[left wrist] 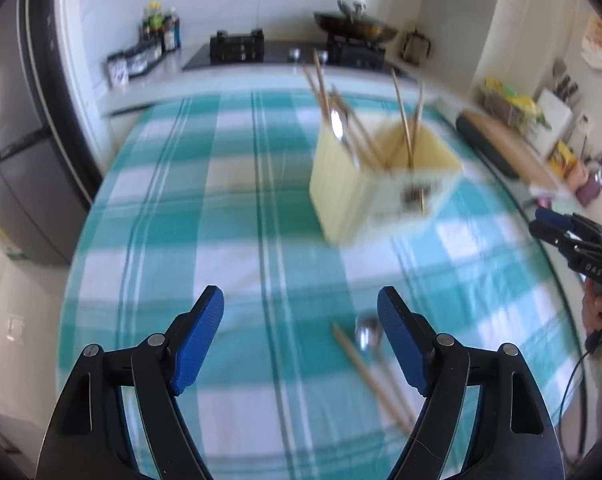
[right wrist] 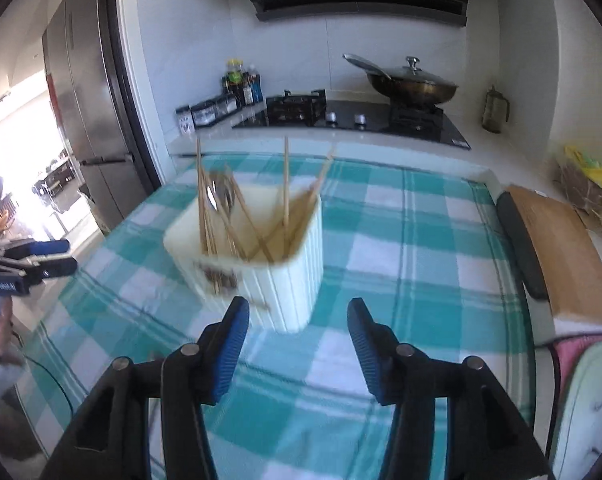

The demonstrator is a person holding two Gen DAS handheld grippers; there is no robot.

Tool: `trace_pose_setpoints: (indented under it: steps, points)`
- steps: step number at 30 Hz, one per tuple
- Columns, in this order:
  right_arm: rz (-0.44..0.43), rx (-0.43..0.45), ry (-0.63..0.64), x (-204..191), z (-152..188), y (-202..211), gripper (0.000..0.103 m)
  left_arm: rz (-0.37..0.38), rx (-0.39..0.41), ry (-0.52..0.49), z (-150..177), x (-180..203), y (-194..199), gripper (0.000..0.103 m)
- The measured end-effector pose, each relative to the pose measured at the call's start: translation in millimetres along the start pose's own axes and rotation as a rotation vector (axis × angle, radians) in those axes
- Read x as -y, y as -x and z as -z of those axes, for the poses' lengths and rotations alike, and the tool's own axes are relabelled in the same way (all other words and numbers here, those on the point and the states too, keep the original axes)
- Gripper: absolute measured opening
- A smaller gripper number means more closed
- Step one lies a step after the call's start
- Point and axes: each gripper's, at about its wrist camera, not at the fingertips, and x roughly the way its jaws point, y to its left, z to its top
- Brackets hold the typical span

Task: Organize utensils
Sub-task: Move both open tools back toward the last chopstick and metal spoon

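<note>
Right now both claws hang empty over a bench (left wrist: 229,200) covered with a teal-and-white checked cloth. The left claw (left wrist: 301,300) stands released, its blue pads spread wide with only cloth between them; a metal spoon (left wrist: 368,334) and a pair of wooden chopsticks (left wrist: 375,376) lie on the cloth just beside its right finger, the chopsticks running under that finger. The right claw (right wrist: 299,312) is also released, pads parted and gripping nothing, pointed at the cream ribbed utensil holder (right wrist: 289,280) that stands upright just beyond its fingertips. Several chopsticks and a spoon lean inside the holder; the blur hides which compartment each one sits in. In the left wrist view the holder (left wrist: 353,188) sits well ahead and to the right. Behind the bench runs a kitchen counter with a black stove (right wrist: 357,118), a lidded wok (right wrist: 415,84) and a cluster of bottles (right wrist: 241,82). A wooden cutting board (right wrist: 557,252) lies at the right edge.
</note>
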Motion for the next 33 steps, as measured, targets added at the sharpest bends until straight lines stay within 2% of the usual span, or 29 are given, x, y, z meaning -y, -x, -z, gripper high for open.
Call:
trace_pose_setpoints:
  steps: [3,5,8,10,12,16,21,26,33]
  points:
    - [0.063,-0.069,-0.025,5,84,6,0.052,-0.016,-0.027,0.025,60,8,-2,0.081]
    - [0.096,-0.084,-0.069,7,130,13,0.052,-0.018,-0.047,0.064,90,15,-8,0.081]
    - [0.178,-0.075,-0.142,4,185,27,0.052,-0.001,-0.046,0.111,114,28,-14,0.081]
    - [0.184,-0.056,-0.217,7,205,37,0.052,0.003,-0.031,0.121,118,37,-18,0.081]
    - [0.183,-0.033,-0.242,7,215,45,0.052,-0.002,-0.015,0.125,119,44,-22,0.081]
    - [0.216,-0.012,-0.188,0,219,48,0.052,-0.025,0.004,0.153,116,51,-29,0.081]
    - [0.198,-0.016,-0.188,-7,218,40,0.052,-0.052,-0.012,0.190,114,55,-45,0.081]
    - [0.193,-0.004,-0.145,-17,217,42,0.052,-0.104,-0.010,0.174,109,63,-62,0.081]
    - [0.194,-0.004,-0.167,-13,219,44,0.052,-0.179,-0.021,0.114,113,73,-78,0.081]
